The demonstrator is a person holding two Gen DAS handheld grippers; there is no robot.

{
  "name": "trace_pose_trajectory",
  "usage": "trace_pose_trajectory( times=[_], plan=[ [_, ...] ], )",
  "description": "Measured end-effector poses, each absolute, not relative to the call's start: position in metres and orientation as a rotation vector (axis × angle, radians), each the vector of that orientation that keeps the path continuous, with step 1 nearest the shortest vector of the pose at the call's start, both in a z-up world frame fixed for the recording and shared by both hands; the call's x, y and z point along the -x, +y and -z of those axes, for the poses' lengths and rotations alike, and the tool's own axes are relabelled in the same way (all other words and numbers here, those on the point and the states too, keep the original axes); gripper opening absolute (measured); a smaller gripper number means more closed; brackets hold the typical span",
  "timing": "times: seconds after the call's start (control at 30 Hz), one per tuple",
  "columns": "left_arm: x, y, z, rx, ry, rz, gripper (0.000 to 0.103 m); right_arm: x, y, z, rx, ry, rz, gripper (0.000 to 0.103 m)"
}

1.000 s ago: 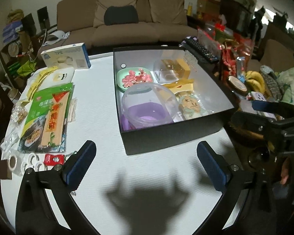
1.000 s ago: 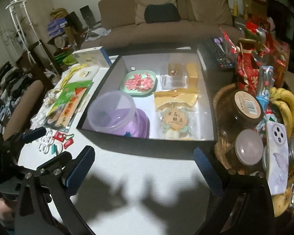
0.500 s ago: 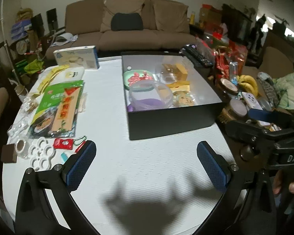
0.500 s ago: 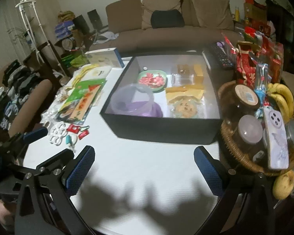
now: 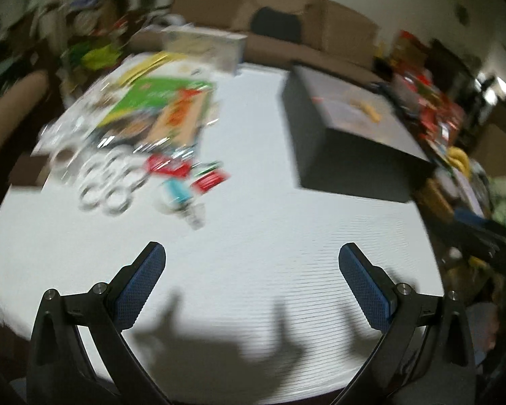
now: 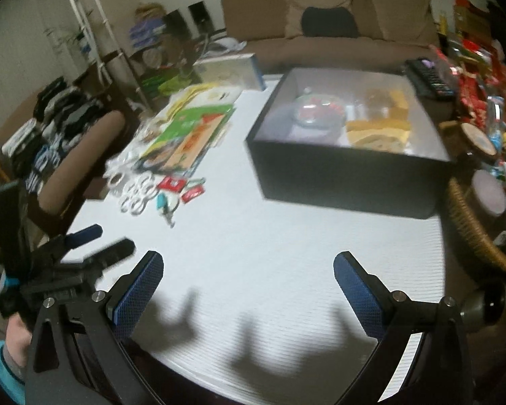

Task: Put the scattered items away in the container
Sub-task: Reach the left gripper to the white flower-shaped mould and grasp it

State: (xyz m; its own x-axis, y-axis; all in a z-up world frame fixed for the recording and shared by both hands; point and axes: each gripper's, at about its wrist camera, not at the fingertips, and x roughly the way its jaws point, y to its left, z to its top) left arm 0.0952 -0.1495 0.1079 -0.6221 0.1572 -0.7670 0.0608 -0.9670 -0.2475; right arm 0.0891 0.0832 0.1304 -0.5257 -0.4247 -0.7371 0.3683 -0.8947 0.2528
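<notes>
Hovering wide apart: left tool [image 5: 252, 266], right tool [image 6: 248, 275] | bare white table [image 6: 270, 236] ahead | black box [image 6: 340, 172] beyond

The white bench [image 6: 253, 270] carries a black box [image 6: 340, 182] ahead and slightly right of the right tool. Ahead to its left lie a green packet [image 6: 185, 131], white rings [image 6: 135, 192], small red tags [image 6: 173, 184] and a blue-handled clip [image 6: 162, 202]. Farther back sits a white carton [image 6: 229, 71].
</notes>
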Motion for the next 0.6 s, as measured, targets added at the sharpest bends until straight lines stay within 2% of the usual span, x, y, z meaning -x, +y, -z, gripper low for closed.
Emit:
trace_pose_trajectory(
  times=[0.3,0.6],
  plan=[
    [-0.077,-0.262,-0.073,1.439,-0.588,-2.874,0.103,-0.093,0.040,-0.097,-1.211,-0.052,2.350,0.103],
    [-0.014,-0.291,-0.036,1.539,-0.384,-2.869,0.103,-0.085,0.040,-0.086,-1.274,-0.056,2.356,0.103]
  ],
)
